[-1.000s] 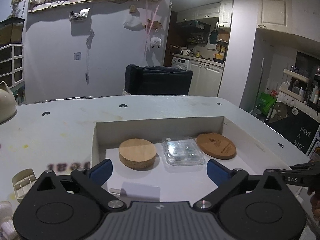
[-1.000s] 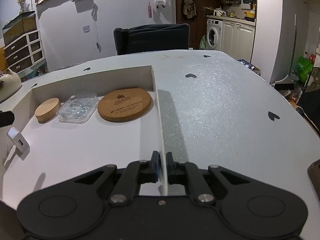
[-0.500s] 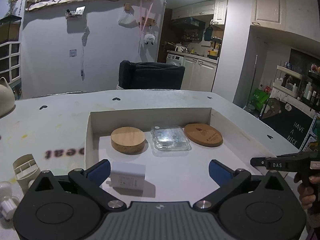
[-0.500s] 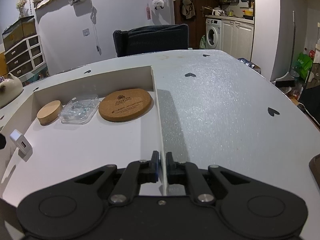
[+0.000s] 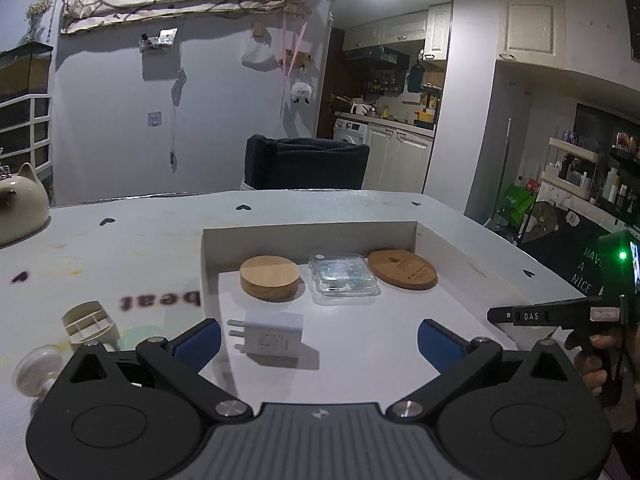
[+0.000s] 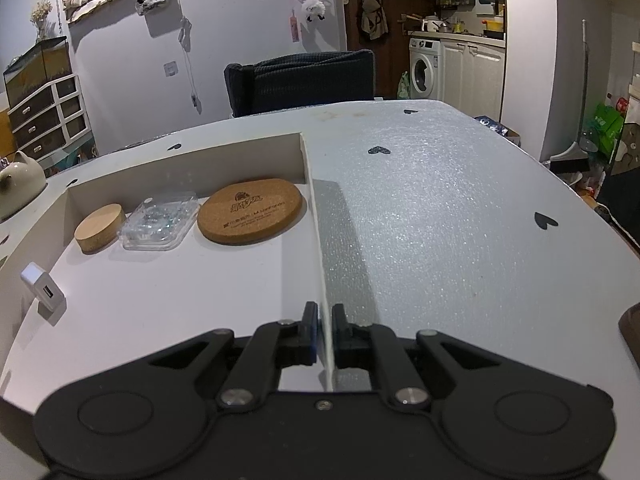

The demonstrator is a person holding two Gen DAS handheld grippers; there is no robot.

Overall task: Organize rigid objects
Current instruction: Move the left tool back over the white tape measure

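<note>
White cardboard tray wall (image 6: 320, 264) pinched between closed jaws of right gripper (image 6: 325, 330), at 6 o'clock in the right wrist view. Left gripper (image 5: 318, 338) spread wide, holding nothing, poised above the tray's near edge. White charger (image 5: 274, 334) lying inside the tray at 7 o'clock, just ahead. Could tip or drag the light tray if tugged, sliding wooden lid (image 5: 270, 278), clear case (image 5: 344, 278) and cork coaster (image 5: 402, 269), lined along the far wall at 12. Beyond, speckled grey tabletop (image 6: 440, 208), dark chair, kitchen cabinets.
</note>
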